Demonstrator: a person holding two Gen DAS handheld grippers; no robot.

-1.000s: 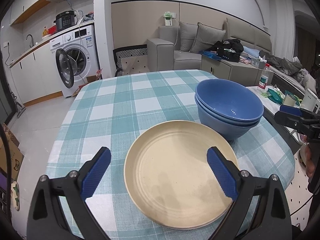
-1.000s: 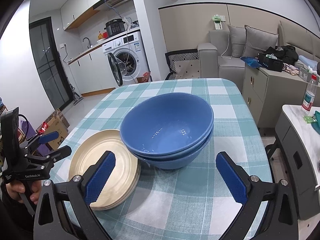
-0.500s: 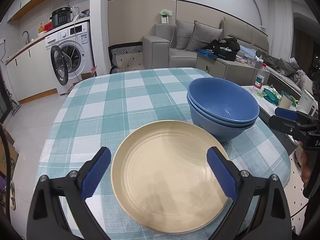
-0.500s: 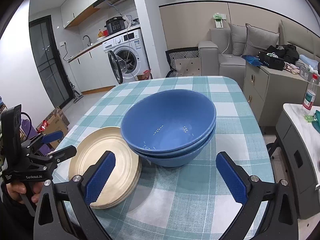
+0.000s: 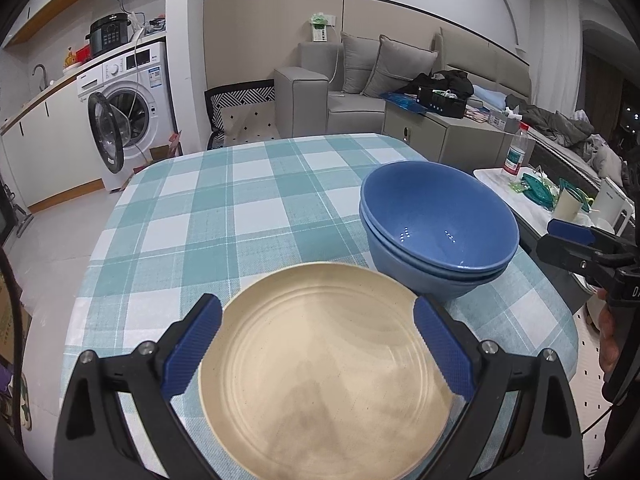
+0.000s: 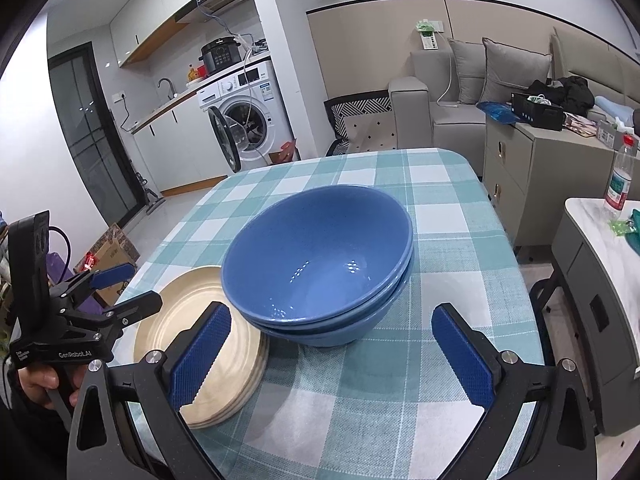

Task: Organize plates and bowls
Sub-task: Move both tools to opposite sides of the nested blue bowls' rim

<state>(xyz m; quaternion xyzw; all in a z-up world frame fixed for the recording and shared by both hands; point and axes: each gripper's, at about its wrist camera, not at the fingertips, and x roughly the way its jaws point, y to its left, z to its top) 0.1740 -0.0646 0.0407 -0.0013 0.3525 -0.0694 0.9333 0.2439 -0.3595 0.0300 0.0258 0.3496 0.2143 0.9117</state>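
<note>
Left gripper (image 5: 316, 344) jaws spread wide, empty, over the plates (image 5: 324, 368) stacked at 6 o'clock. Right gripper (image 6: 330, 356) likewise agape, empty, before the nested bowls (image 6: 320, 268) at 2 o'clock, touching the plates. Sorting looks complete on the table (image 5: 224, 216).

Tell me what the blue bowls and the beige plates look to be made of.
Blue bowls: smooth glazed ceramic or melamine, judging by sharp light glints inside. Beige plates: matte, faintly speckled, with concentric rings; possibly bamboo-fibre or wheat-straw plastic. Neither can be settled by look.
</note>
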